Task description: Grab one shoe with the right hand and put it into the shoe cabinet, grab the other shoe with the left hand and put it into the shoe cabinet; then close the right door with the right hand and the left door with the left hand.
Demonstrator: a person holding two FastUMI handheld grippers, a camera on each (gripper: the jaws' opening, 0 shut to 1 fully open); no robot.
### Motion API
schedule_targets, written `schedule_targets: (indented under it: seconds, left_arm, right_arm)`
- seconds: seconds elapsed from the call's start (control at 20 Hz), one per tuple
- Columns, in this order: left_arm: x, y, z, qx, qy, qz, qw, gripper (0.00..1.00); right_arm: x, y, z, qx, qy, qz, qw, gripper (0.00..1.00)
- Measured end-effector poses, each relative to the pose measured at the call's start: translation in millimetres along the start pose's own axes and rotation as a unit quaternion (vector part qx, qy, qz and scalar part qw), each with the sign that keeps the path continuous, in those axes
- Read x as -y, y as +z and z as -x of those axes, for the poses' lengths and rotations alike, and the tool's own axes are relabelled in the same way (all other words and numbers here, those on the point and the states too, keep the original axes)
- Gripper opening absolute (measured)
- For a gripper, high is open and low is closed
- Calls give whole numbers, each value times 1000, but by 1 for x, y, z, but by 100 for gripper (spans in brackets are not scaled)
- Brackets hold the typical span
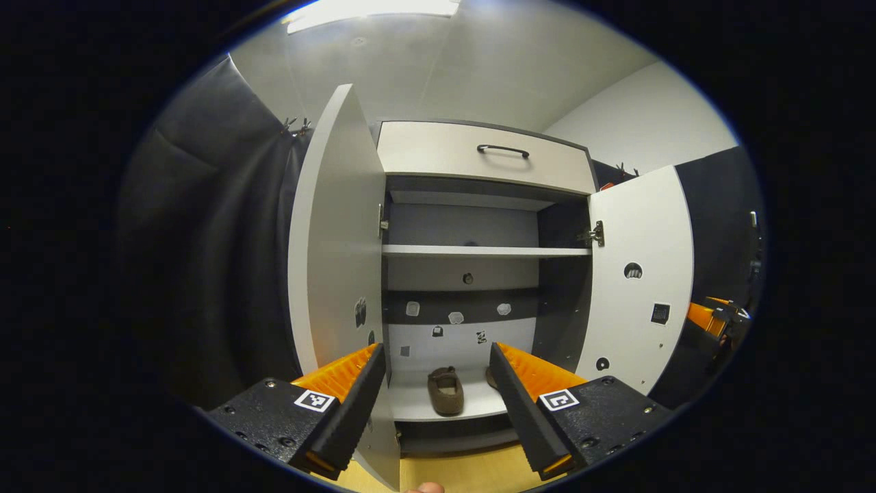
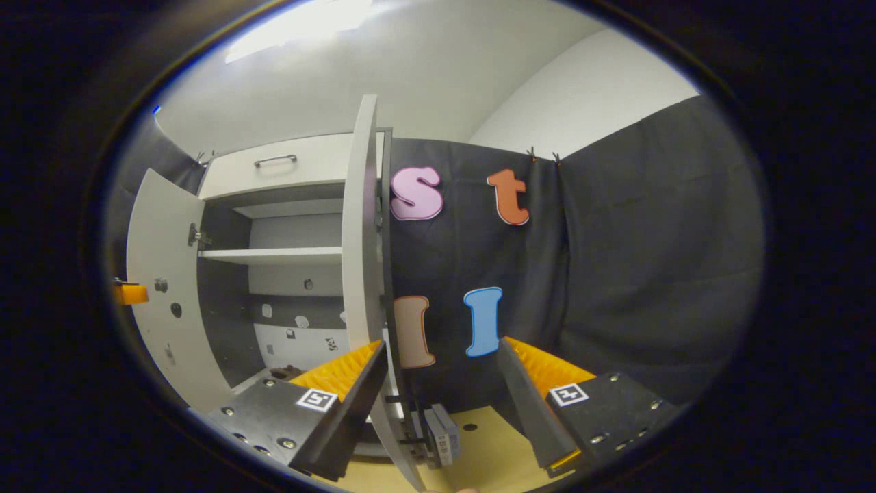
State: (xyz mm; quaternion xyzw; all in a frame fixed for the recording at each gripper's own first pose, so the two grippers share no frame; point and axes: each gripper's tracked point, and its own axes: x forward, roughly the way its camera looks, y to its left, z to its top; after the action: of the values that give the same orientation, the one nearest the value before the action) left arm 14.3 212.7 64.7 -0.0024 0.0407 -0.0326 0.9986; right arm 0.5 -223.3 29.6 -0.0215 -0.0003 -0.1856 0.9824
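The shoe cabinet (image 1: pixel 479 157) stands with both doors swung out. On its bottom shelf lies a brown shoe (image 1: pixel 445 392), toe toward me. A second shoe (image 1: pixel 491 376) peeks out from behind one finger. My left gripper (image 1: pixel 436 357) is open and holds nothing, in front of the shelf and short of it. The left door (image 1: pixel 335 260) is just beside it. In the right gripper view the right door (image 2: pixel 361 239) shows edge-on, close to one finger of my right gripper (image 2: pixel 441 349), which is open and holds nothing. A dark bit of a shoe (image 2: pixel 286 373) shows on the shelf.
The right door (image 1: pixel 640 274) stands wide on its hinge, and the other gripper (image 1: pixel 712 316) shows beyond it. A drawer with a dark handle (image 1: pixel 503 150) tops the cabinet. A small grey block (image 2: pixel 441 430) sits on the yellow floor (image 2: pixel 486 438) at the door's foot. Black cloth walls close in both sides.
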Motion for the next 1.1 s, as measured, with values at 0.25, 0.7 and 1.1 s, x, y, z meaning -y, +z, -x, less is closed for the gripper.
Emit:
schedule_targets:
  seconds: [0.25, 0.7, 1.1]
  left_arm:
    - [0, 0, 3, 0, 0, 2, 1000, 94]
    - [-24, 8, 28, 12, 38, 6, 999, 94]
    - [-77, 21, 71, 27, 107, -4, 994, 91]
  right_arm:
    - [-14, -2, -2, -10, 29, -11, 999, 96]
    - [-74, -8, 1, -19, 102, -20, 994, 96]
    - [-179, -24, 5, -43, 214, -37, 975, 96]
